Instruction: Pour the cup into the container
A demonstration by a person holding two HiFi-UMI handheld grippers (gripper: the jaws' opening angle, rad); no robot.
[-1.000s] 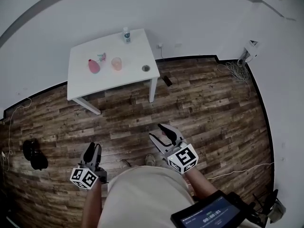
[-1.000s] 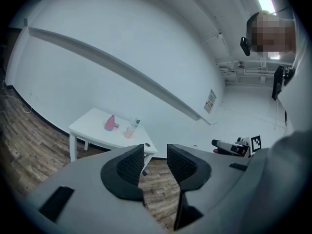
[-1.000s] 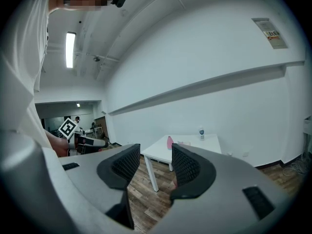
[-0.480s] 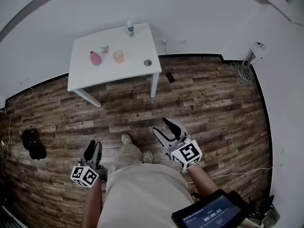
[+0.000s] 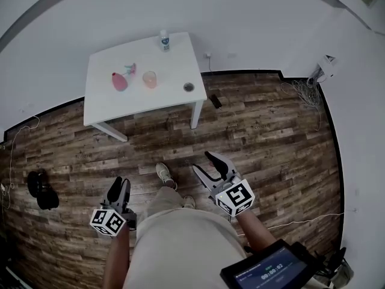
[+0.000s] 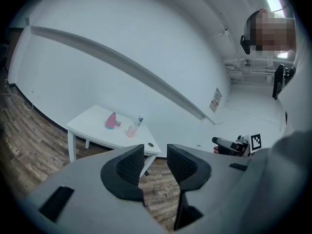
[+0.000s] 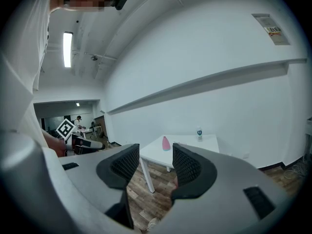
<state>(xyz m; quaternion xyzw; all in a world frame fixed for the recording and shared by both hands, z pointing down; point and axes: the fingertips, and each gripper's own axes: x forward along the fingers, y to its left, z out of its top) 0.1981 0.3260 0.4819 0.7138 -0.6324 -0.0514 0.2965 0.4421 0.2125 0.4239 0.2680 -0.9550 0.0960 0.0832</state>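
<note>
Two grippers, both empty, held low in front of me. Left gripper: fingers a narrow gap apart, nothing between them, just floor showing through. Right gripper: fingers spread wider, also pinching nothing. My shoe is just beyond them on the wood floor.

Farther out, well apart from both grippers, is the white counter. The cup, pale pink and see-through, stands upright near the middle. A pink flask is near it on its left with a small spray-type item behind. A small round dish sits toward the right corner. A bottle stands at the far edge by the wall. I can't tell which is the container: flask or dish. The cup's contents are too small to make out.

Progress, my judgement: nothing done yet. The cup is untouched, with no grasp, no lift and no pour. Everything is left to do: get to the counter, close one set of fingers round the cup, carry it over the container, tip it, and set it back. The right fingers look wide enough for the cup; the left ones would need to open more.
</note>
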